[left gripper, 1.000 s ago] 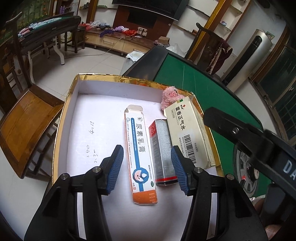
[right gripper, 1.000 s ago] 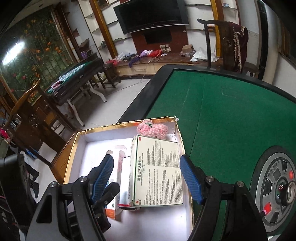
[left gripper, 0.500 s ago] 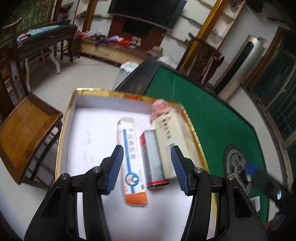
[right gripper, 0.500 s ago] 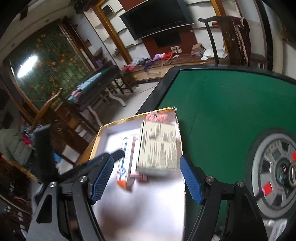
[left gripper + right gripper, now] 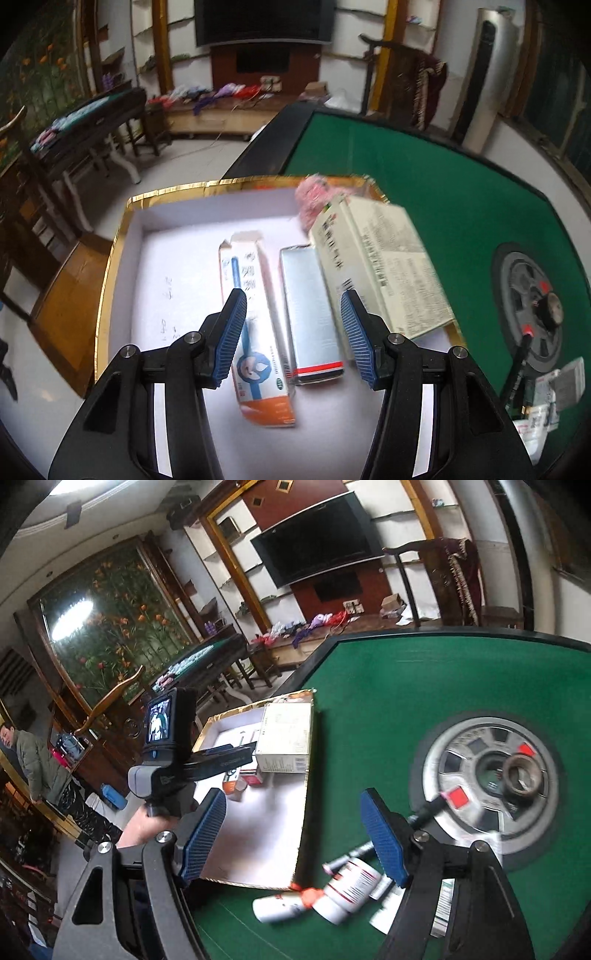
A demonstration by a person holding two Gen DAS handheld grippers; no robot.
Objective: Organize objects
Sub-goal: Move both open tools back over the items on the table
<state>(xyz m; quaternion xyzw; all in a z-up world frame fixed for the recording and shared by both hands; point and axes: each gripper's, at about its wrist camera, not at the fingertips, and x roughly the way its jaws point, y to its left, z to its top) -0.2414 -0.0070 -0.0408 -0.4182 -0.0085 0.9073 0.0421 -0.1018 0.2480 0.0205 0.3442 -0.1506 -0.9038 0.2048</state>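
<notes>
Right wrist: bottles [image 5: 332,895] below gripper [image 5: 295,840].

In the tray [image 5: 114,254] at the counter's [image 5: 443,192] left edge, three boxes lie side by side below my left claw [image 5: 293,325], the widest [image 5: 380,266] against the right wall, while bottles [image 5: 332,893] lie outside its near right corner.

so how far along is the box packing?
Done: orange-and-white carton, silver carton, large white carton and pink fluffy item sit in the gold-rimmed white box. In hand: nothing; left gripper and right gripper are empty. Left: white bottles and small packets on the green felt table.
</notes>
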